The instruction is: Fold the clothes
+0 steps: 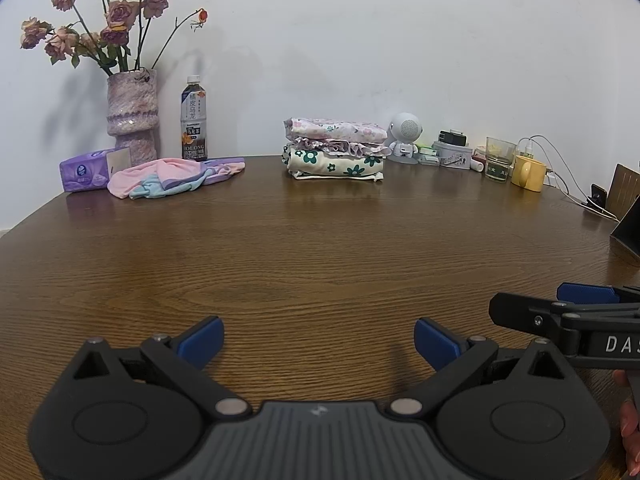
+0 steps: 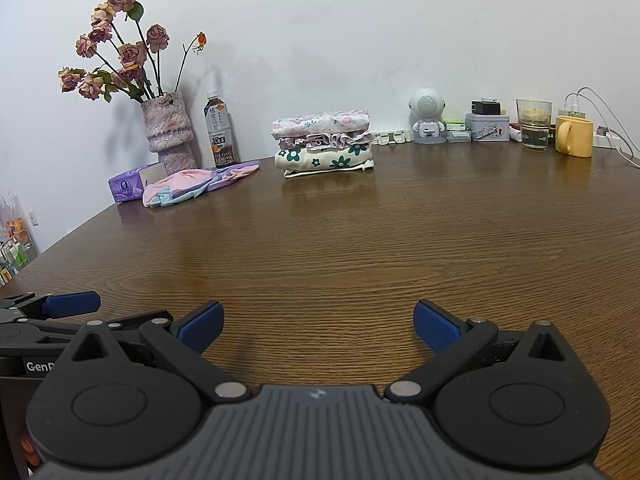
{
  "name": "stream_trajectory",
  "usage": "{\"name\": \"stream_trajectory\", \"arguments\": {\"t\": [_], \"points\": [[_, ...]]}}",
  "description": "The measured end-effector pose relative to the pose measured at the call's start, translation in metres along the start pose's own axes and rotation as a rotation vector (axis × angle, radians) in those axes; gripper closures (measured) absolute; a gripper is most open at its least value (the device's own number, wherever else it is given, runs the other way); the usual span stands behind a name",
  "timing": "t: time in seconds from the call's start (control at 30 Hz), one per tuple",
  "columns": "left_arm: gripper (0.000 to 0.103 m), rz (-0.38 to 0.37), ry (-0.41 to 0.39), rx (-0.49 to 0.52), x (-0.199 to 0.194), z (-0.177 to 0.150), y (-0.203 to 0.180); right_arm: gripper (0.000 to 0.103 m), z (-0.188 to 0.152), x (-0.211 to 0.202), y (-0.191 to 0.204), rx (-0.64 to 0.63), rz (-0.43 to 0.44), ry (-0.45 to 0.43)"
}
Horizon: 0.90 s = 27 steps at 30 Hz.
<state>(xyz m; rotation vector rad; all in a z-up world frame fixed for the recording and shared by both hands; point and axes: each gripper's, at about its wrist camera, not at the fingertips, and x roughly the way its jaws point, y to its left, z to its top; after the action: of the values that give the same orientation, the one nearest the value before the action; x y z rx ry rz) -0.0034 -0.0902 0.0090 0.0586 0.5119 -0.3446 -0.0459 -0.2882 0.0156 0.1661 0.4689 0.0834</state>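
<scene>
We see a plain white wall (image 1: 400,40) behind a dark brown wooden table (image 1: 320,248); soft light, faint flower shadows on the wall by the vase (image 1: 132,116).

Two matching handheld tools in matte black plastic. Left gripper (image 1: 319,344): ribbed grey centre plate with a small pale logo, flanked by two round black housings with embossed circles, silver pivot pins at the linkage joints, triangular cut-outs in the outer arms, textured blue fingertips (image 1: 201,340). Right gripper (image 2: 318,327): same build, same blue pads (image 2: 436,326). White lettering "DA" on the right tool's side, seen from the left wrist; "Gen" on the left tool's side, seen from the right wrist.
</scene>
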Motion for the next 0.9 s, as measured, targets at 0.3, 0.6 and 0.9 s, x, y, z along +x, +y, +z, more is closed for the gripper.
{"name": "stream_trajectory", "arguments": {"t": [0.3, 0.6, 0.9], "points": [[0.001, -0.001, 0.0, -0.001, 0.0, 0.0001, 0.001, 0.0, 0.0001, 0.0, 0.0003, 0.0, -0.001, 0.001], [0.001, -0.001, 0.001, -0.003, 0.0003, 0.0006, 0.0017, 0.0, 0.0007, -0.0001, 0.0007, 0.0, -0.001, 0.001], [0.001, -0.001, 0.002, -0.003, 0.0005, 0.0011, 0.0017, 0.0, 0.0009, -0.0002, 0.0005, 0.0, -0.001, 0.002]]}}
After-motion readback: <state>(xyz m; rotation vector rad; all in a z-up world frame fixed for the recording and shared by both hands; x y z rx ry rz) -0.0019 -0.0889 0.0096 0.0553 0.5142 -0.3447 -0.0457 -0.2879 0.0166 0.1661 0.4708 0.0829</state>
